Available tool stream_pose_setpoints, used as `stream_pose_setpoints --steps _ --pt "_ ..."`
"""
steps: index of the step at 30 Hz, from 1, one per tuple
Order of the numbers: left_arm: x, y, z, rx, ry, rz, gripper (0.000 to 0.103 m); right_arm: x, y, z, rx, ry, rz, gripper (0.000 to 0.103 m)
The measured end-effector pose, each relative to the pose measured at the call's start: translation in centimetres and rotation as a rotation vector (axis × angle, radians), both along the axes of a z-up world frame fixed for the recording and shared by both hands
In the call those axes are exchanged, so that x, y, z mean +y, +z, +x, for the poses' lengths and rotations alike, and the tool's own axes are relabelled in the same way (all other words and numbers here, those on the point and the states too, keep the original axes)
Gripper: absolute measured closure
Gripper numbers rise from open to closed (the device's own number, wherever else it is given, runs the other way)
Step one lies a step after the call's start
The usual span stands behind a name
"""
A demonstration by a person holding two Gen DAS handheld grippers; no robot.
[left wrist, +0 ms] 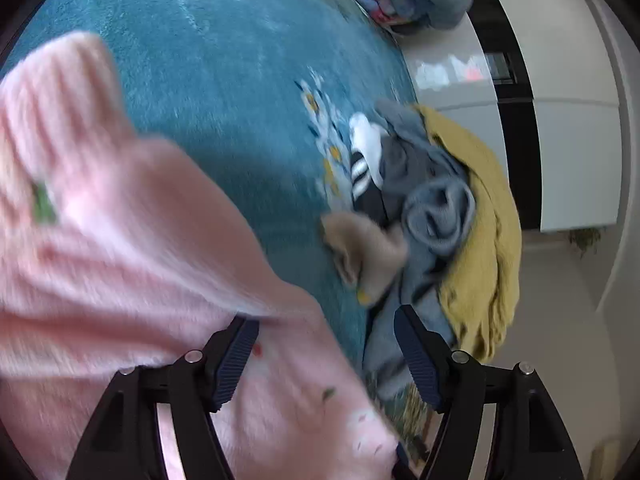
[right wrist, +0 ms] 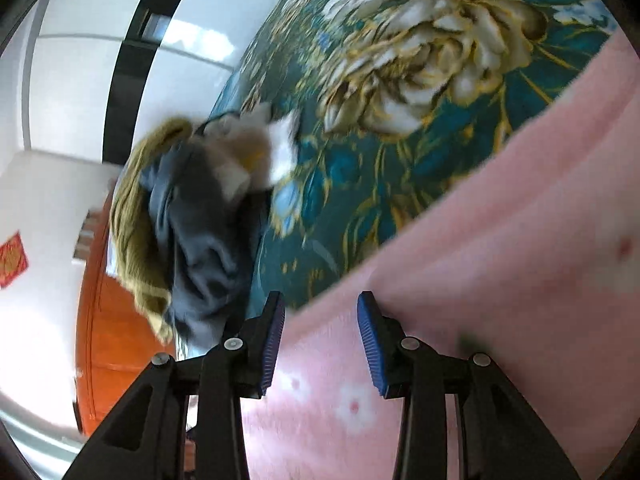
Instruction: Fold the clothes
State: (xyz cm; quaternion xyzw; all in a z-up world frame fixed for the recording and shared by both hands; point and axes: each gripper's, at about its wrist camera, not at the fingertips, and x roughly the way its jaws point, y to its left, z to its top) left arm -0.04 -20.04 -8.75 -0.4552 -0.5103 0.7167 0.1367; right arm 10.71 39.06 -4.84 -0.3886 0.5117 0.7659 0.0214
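Two grippers spread, left gripper [left wrist: 326, 354] and right gripper [right wrist: 322, 344] over pink sweater [left wrist: 120, 240], pinching nothing

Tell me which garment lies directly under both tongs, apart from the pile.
The fluffy pink garment, with small flowers. The yellow cloth and grey-blue clothes lie heaped together at the blanket's edge.

I see a teal bedspread [left wrist: 208, 80] with big cream-and-gold flowers [right wrist: 420, 52] filling most of both views. At the right wrist view's lower left stands an orange wooden door [right wrist: 108, 340]; a red paper square [right wrist: 12, 260] hangs on the white wall.
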Motion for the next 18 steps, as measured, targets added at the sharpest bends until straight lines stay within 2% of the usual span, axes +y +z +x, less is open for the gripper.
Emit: stream_pose_setpoints --steps 2,4,7,9,11,14,18 --pt "-0.1 0.1 0.1 0.006 -0.012 0.007 0.029 0.2 -0.4 -0.2 -0.007 -0.011 0.006 0.064" --pt "-0.2 0.2 0.1 0.013 -0.024 0.013 0.029 0.1 0.3 0.5 0.024 -0.001 0.012 0.064" --pt "-0.9 1.5 1.5 0.055 -0.058 0.022 0.029 -0.3 3.1 2.5 0.125 0.036 0.066 0.064" --pt "-1.5 2.9 3.2 0.098 -0.069 -0.007 0.029 -0.8 5.1 4.7 0.199 0.054 0.13 0.064" --pt "-1.2 3.2 4.1 0.107 -0.073 -0.038 0.029 -1.3 6.2 7.3 0.257 0.058 0.179 0.062" --pt "-0.9 3.7 5.5 0.121 -0.079 -0.085 0.029 -1.4 5.6 10.7 0.268 0.055 0.193 0.061" --pt "-0.5 4.3 7.3 0.139 -0.086 -0.147 0.029 1.2 3.4 15.0 0.24 -0.045 0.136 0.061"
